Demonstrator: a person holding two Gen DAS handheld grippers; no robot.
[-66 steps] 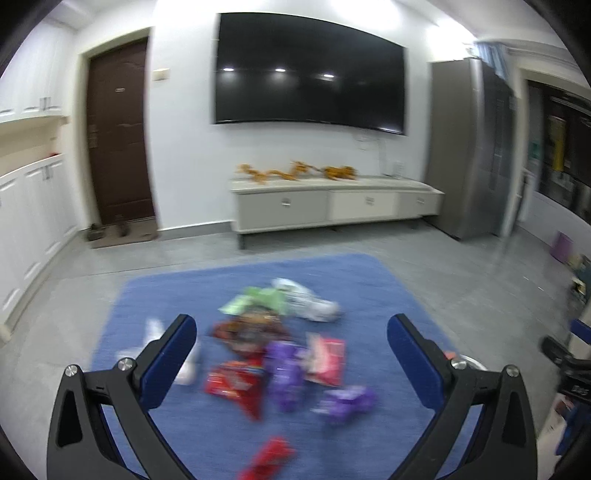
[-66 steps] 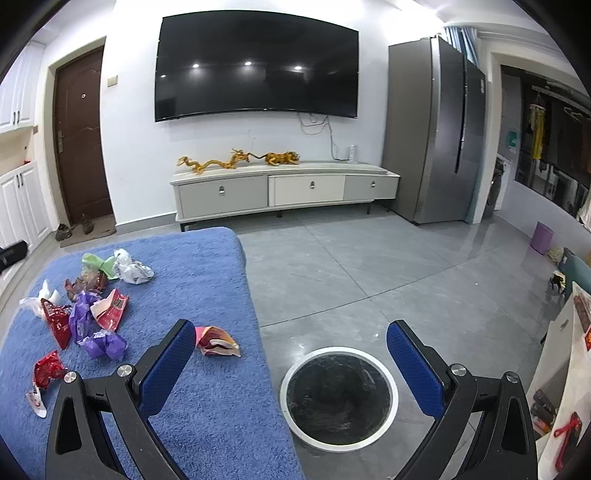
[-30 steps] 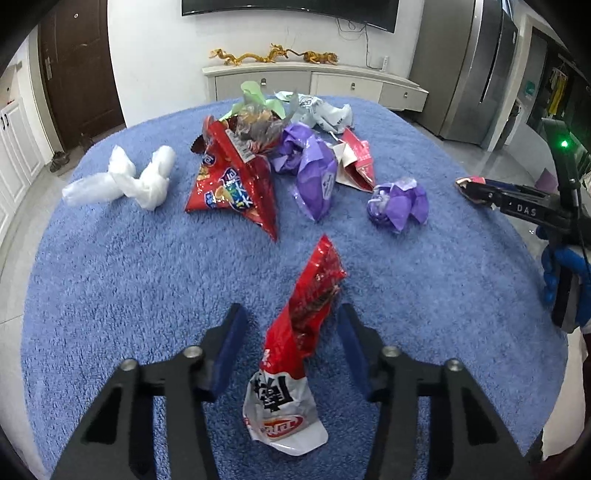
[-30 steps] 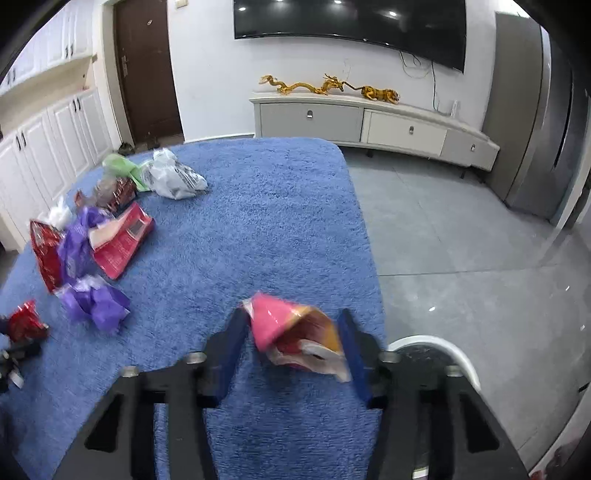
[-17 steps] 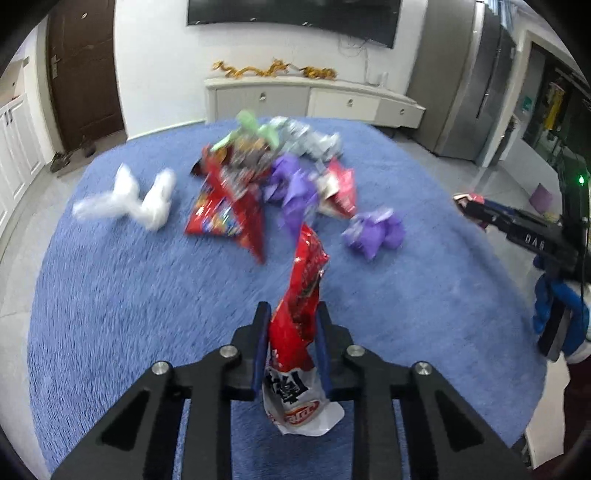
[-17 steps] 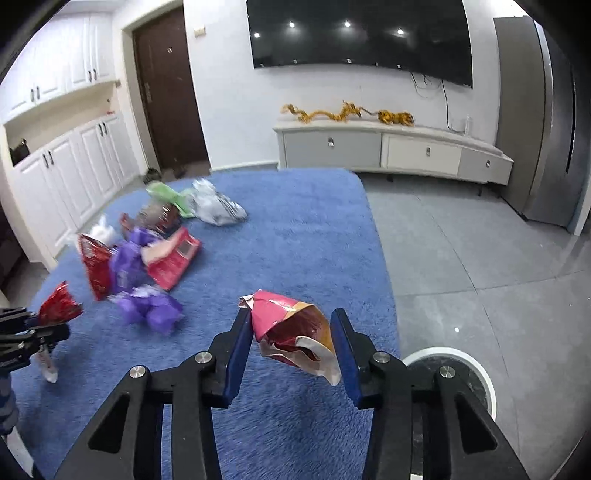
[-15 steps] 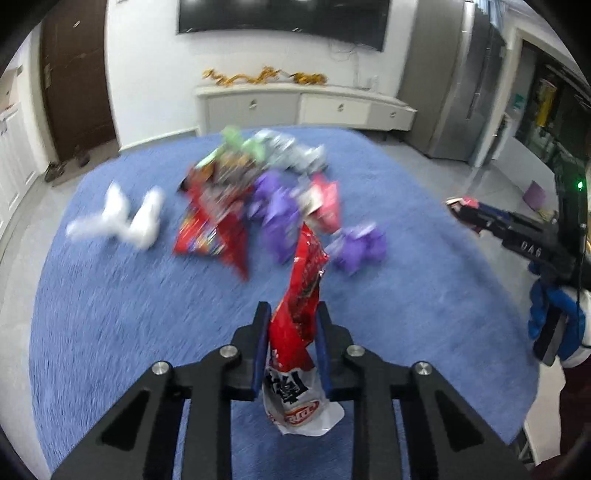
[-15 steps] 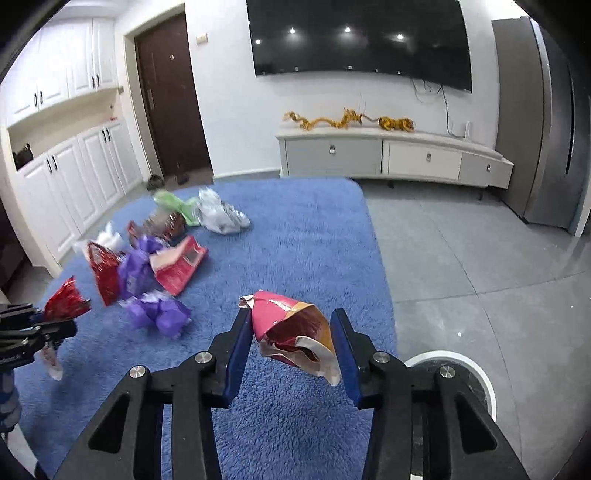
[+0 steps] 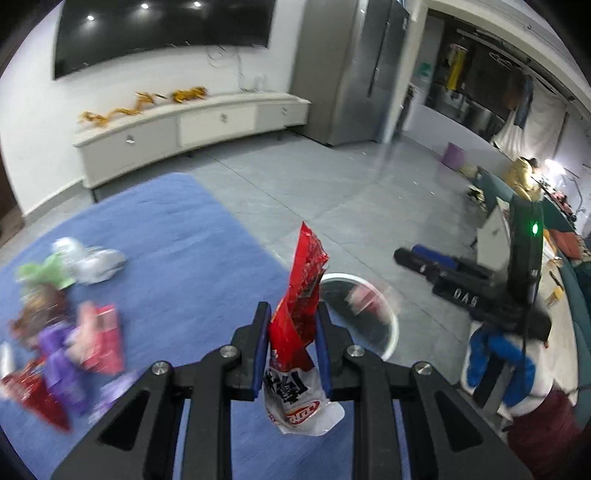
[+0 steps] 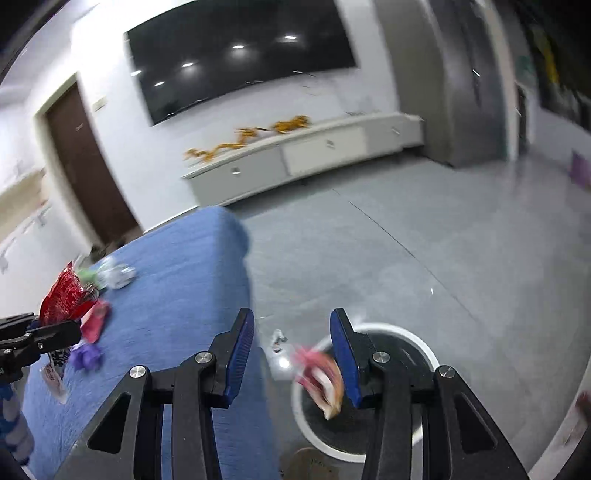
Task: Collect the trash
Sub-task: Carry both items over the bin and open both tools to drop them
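Right gripper [image 10: 291, 345] spread, pink wrapper [image 10: 319, 376] dropping over bin [image 10: 424, 349]; left gripper [image 9: 291, 332] pinching red wrapper [image 9: 304, 295], so center it above the rim before releasing.

Home living room. Large wall-mounted TV [image 9: 162, 33] above long low white media cabinet [image 9: 192, 129] topped with gold dragon ornaments [image 10: 251, 142]. Tall grey fridge [image 9: 351, 70] in corner, dark wooden door [image 10: 85, 166] at left, white cupboards [image 10: 22, 206] beside it. Grey tiled floor [image 10: 406, 251], blue carpet [image 9: 177, 251] strewn with snack wrappers [image 9: 74, 347]. Round white-rimmed bin [image 10: 417, 345] on tiles. Clothes hanging in adjoining room [image 9: 480, 74].
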